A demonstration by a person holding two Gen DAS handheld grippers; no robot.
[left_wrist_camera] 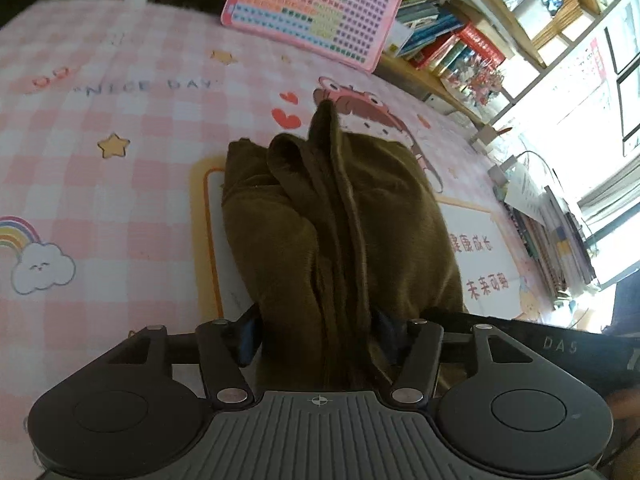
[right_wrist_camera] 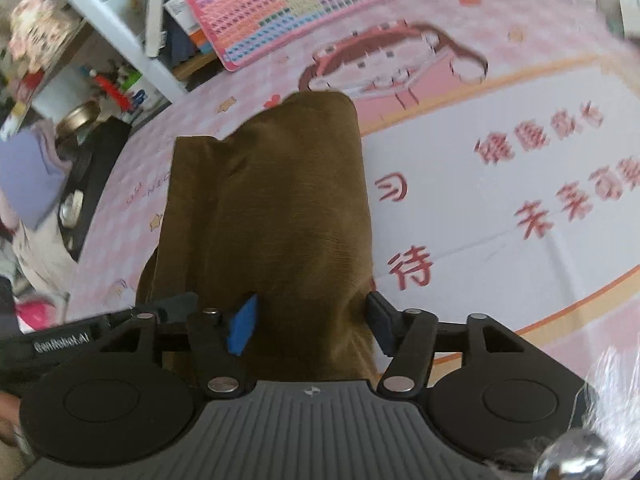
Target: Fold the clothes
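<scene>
A dark olive-brown garment lies bunched in thick folds on the pink checked bed sheet. In the left wrist view its near end runs between the fingers of my left gripper. The blue pads stand apart at either side of the cloth, so the gripper is open. In the right wrist view the garment looks smoother and flatter, and its near end sits between the spread fingers of my right gripper. The left blue pad shows its bare face beside the cloth. Both grippers are side by side at the same end.
The sheet carries cartoon prints and red characters. A pink chart board leans at the far edge of the bed. Bookshelves crowd the far right. A white shelf post and clutter stand left of the bed.
</scene>
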